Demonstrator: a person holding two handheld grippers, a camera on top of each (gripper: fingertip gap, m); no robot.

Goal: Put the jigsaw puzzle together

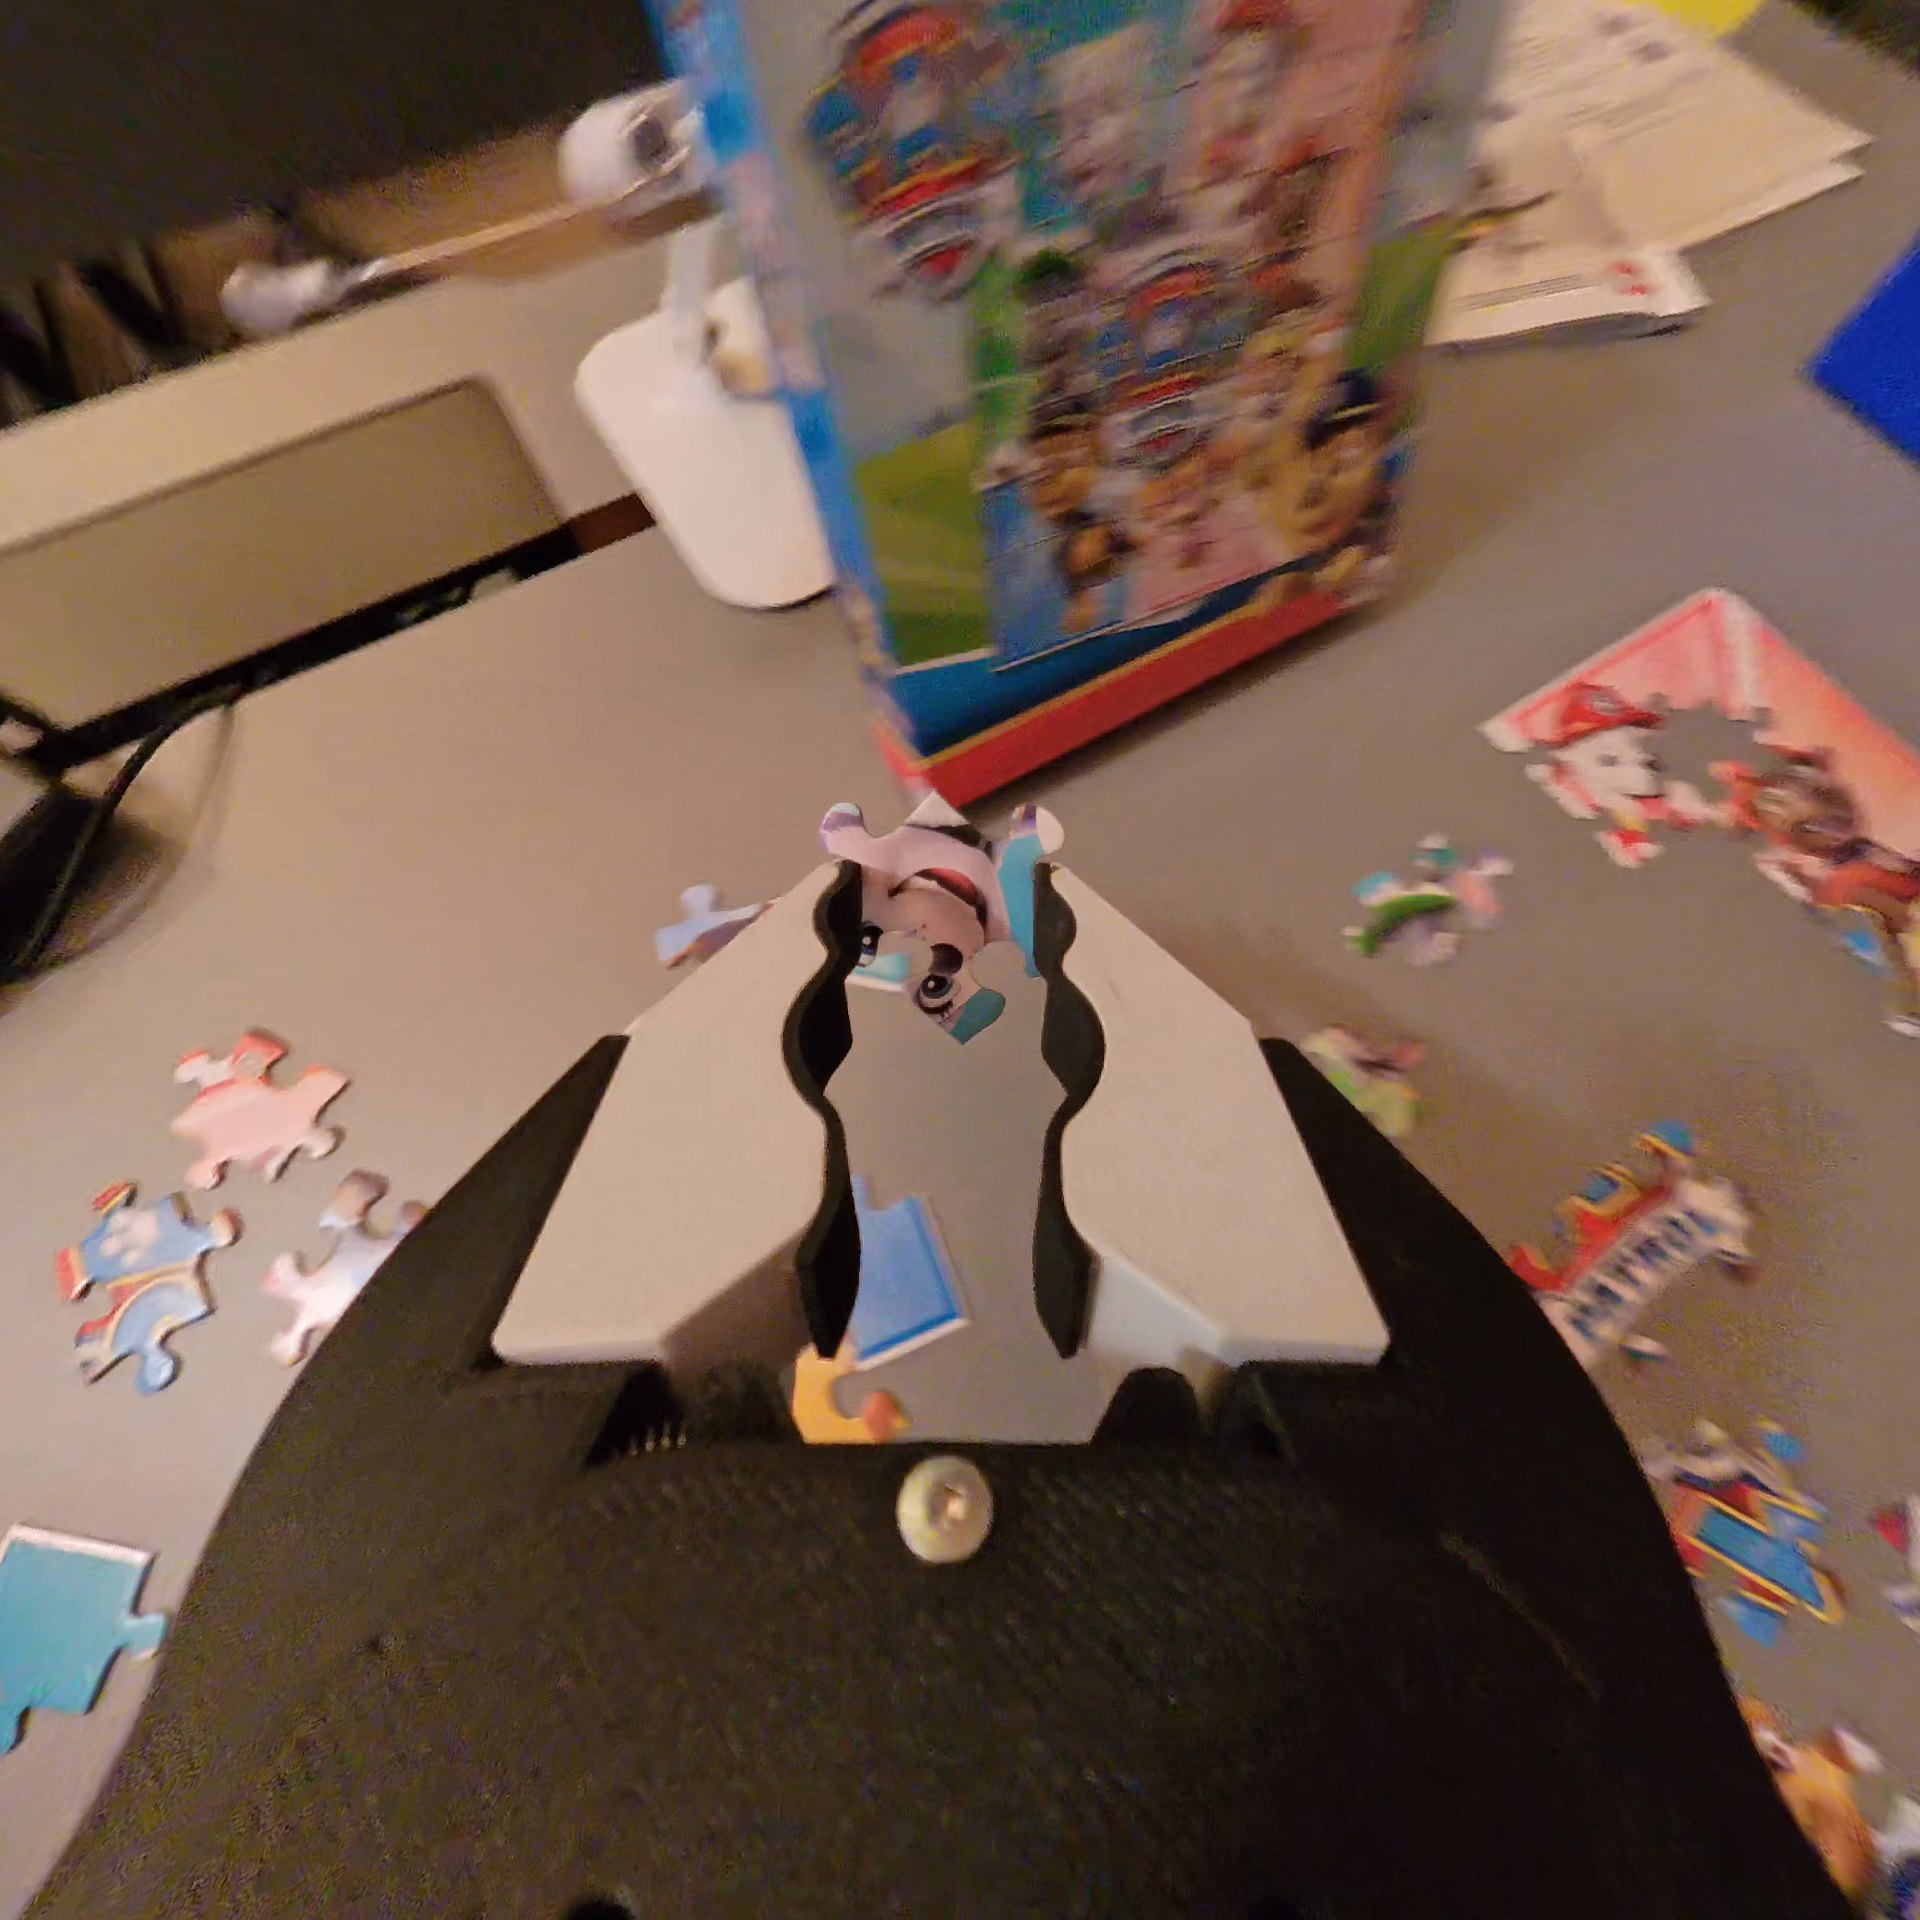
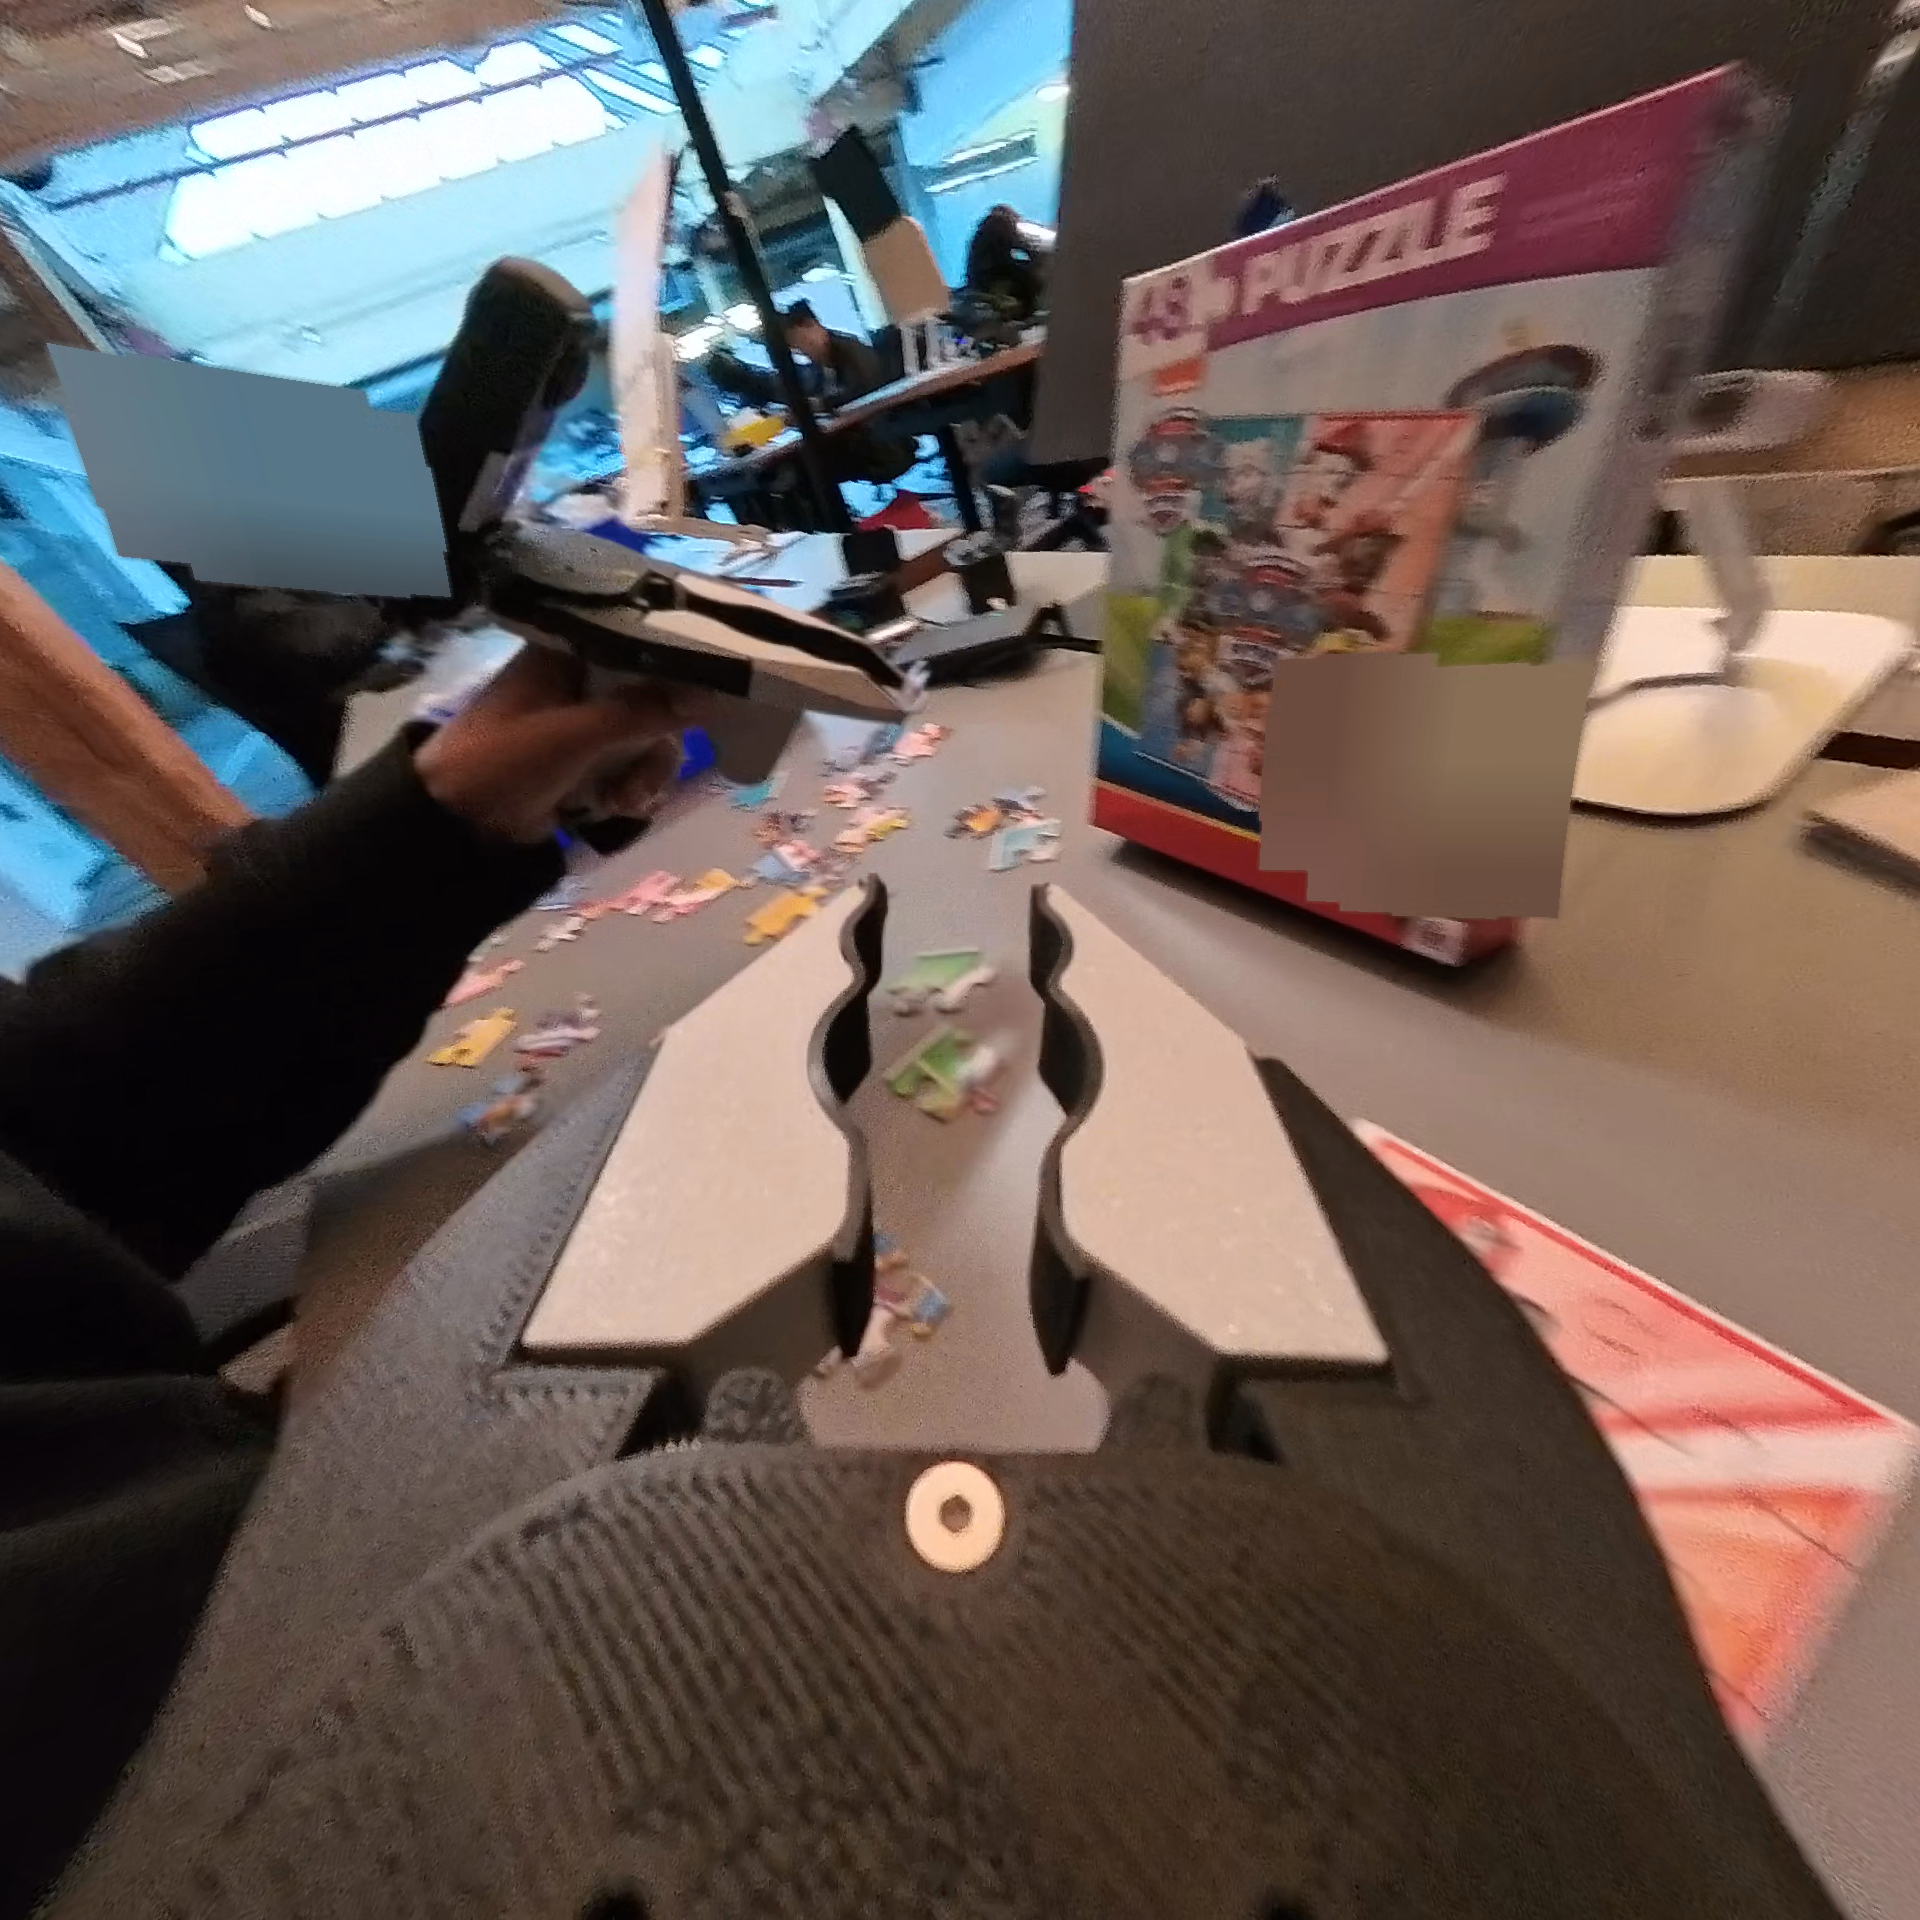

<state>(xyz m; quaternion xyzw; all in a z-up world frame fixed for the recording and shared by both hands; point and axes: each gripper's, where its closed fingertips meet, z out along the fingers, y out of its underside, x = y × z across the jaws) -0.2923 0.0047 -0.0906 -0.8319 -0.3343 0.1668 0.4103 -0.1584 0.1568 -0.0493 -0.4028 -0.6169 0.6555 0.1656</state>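
My left gripper (image 1: 943, 883) is shut on a puzzle piece (image 1: 935, 904) that shows a white cartoon dog; both pads press on its edges and it is lifted off the grey table (image 1: 520, 831). In the right wrist view the left gripper (image 2: 894, 691) hangs above the table at the left, held by a hand in a dark sleeve, with a bit of the piece at its tips. My right gripper (image 2: 956, 904) is open and empty, low over the table, with two green puzzle pieces (image 2: 940, 1023) lying below its gap.
An upright puzzle box (image 1: 1101, 416) (image 2: 1340, 582) stands ahead. A partly assembled puzzle (image 1: 1756, 769) (image 2: 1683, 1382) lies at the right. Several loose pieces (image 1: 145, 1278) (image 2: 790, 842) are scattered on the table. A white stand (image 1: 707, 457) and papers (image 1: 1621, 156) lie behind. The gap from one gripper's tips to the other's is roughly 20 cm.
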